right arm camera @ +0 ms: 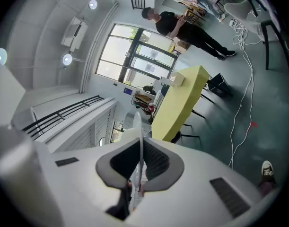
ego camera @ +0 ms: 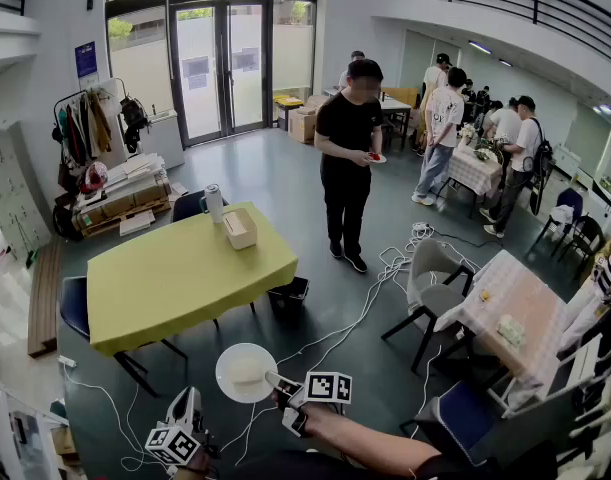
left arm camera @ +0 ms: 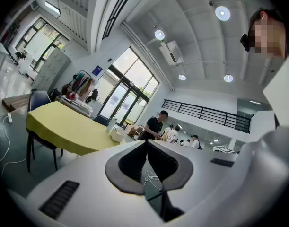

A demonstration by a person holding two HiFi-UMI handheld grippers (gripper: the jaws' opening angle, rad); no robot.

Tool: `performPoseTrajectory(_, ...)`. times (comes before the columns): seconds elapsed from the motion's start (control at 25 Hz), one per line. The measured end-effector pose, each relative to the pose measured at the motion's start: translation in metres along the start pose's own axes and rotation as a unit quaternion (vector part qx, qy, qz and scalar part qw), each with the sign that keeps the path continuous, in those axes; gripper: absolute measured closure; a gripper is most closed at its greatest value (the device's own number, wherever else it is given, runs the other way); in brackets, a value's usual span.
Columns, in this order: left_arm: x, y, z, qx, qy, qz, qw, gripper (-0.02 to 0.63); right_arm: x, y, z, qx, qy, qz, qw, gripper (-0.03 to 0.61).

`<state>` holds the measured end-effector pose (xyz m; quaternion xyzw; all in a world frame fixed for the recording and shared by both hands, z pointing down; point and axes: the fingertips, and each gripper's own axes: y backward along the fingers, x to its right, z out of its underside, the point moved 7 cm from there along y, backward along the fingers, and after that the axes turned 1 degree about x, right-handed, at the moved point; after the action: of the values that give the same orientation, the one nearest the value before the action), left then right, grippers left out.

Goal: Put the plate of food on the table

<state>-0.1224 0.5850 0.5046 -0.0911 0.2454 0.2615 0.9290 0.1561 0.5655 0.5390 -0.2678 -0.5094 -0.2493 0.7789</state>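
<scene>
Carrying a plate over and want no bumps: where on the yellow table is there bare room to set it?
The yellow-clothed table is bare across its near and middle stretch, up to the tan box. Only the far corner is crowded: that box and an upright white roll stand there. Set the round white plate on the near half.

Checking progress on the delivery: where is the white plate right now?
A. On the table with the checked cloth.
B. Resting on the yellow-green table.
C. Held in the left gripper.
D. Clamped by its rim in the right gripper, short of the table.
D: the right gripper pinches the rim of the white plate, which hangs over the floor, short of the yellow-green table.
</scene>
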Motion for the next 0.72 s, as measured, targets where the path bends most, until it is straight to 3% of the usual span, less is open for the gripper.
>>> performPoseTrajectory(0.72,0.006,-0.006,0.02,0.016,-0.001,-0.013,0.9998,0.594,0.005,0.01,-0.023,0.007,0.011,-0.021,1.0,0.554)
